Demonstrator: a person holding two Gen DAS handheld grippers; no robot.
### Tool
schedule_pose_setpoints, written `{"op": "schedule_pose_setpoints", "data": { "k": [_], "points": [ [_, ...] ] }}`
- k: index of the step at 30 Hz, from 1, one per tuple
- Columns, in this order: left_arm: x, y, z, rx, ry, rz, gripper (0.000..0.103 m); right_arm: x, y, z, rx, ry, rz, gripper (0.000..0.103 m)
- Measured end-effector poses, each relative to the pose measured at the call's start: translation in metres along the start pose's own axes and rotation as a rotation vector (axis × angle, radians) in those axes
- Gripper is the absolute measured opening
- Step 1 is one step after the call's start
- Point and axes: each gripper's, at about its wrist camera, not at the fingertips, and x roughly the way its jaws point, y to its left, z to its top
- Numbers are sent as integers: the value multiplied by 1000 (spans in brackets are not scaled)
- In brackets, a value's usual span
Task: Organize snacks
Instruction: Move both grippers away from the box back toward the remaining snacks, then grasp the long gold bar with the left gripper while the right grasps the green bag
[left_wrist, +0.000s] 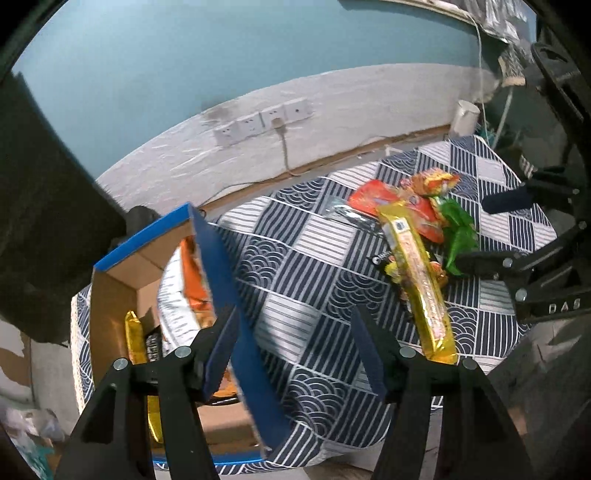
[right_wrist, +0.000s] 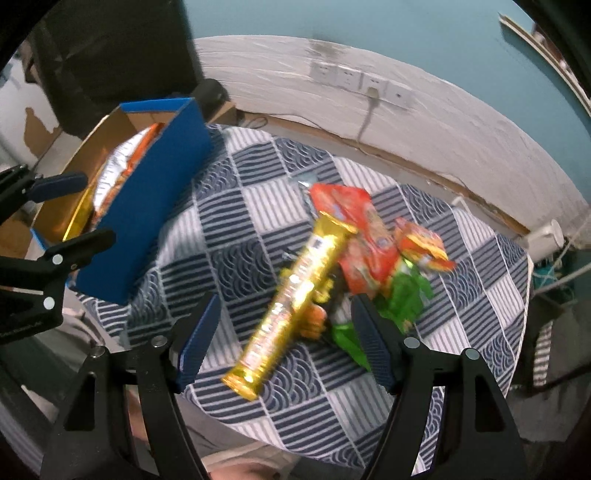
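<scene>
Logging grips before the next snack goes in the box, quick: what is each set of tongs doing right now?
Left tongs: open, holding nothing.
Right tongs: open, holding nothing; the gold snack bar lies loose between them.

Glossy gold foil wraps the long snack bar (right_wrist: 291, 310); the box (left_wrist: 110, 295) is matt brown cardboard inside; patterned woven cloth (right_wrist: 236, 258) covers the worktop; the wall plaster (left_wrist: 184, 155) looks rough.

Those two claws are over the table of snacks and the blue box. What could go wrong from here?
The blue box sits at the table's edge with the left gripper astride its wall; a nudge might tip it off. The long gold bar lies across the snack pile, reaching toward the table edge; a sloppy grab by the right gripper might knock it off or drag neighbours along.
</scene>
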Motion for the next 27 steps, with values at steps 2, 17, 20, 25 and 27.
{"op": "schedule_pose_setpoints", "data": {
  "k": [2, 17, 20, 25, 27],
  "points": [
    [4, -8, 1, 10, 10, -8, 63, 1, -10, -5, 23, 6, -8, 73],
    [38, -51, 14, 26, 84, -58, 64, 26, -80, -27, 166, 48, -59, 74],
    [46, -55, 18, 25, 91, -51, 66, 38, -93, -29, 213, 61, -49, 78],
    [64, -61, 25, 23, 102, -35, 66, 64, -111, -32, 302, 90, -24, 78],
    [71, -63, 26, 17, 110, -34, 66, 73, -116, -32, 328, 98, -15, 78]
  ]
}}
